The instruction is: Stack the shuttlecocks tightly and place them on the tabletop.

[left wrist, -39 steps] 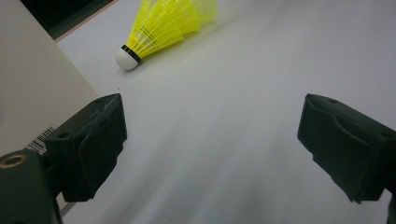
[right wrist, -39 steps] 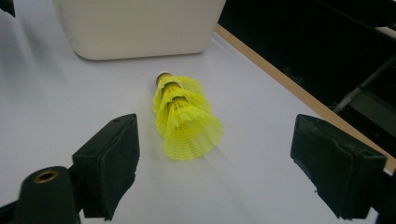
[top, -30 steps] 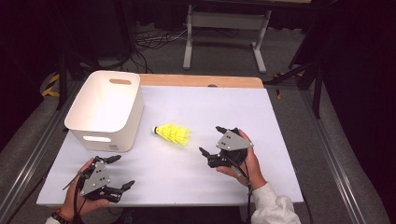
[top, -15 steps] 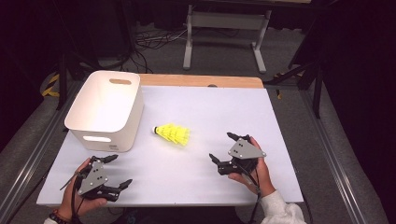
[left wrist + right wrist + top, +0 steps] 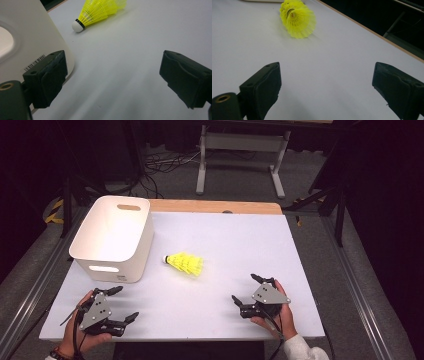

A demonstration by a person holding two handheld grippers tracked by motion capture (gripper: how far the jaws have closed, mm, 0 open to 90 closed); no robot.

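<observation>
A yellow shuttlecock [image 5: 185,264] lies on its side on the white table [image 5: 230,240], its white cork tip pointing toward a white bin [image 5: 112,237]. My left gripper [image 5: 126,302] is open near the front left edge, just before the bin, with nothing between its jaws. My right gripper [image 5: 243,287] is open at the front right, well short of the shuttlecock. The left gripper view has the shuttlecock [image 5: 100,11] far ahead of the open gripper [image 5: 115,75], with the bin wall [image 5: 25,37] at its left. The right gripper view faces the shuttlecock's skirt [image 5: 298,18] beyond the open gripper [image 5: 325,85].
The bin stands at the table's left side and looks empty. A wooden strip [image 5: 215,207] runs along the table's far edge. Beyond it are a metal stand [image 5: 240,155] and cables on the floor.
My right gripper has drawn back toward the near right edge, away from the shuttlecock. The left gripper has barely moved. The shuttlecock lies where it was.
</observation>
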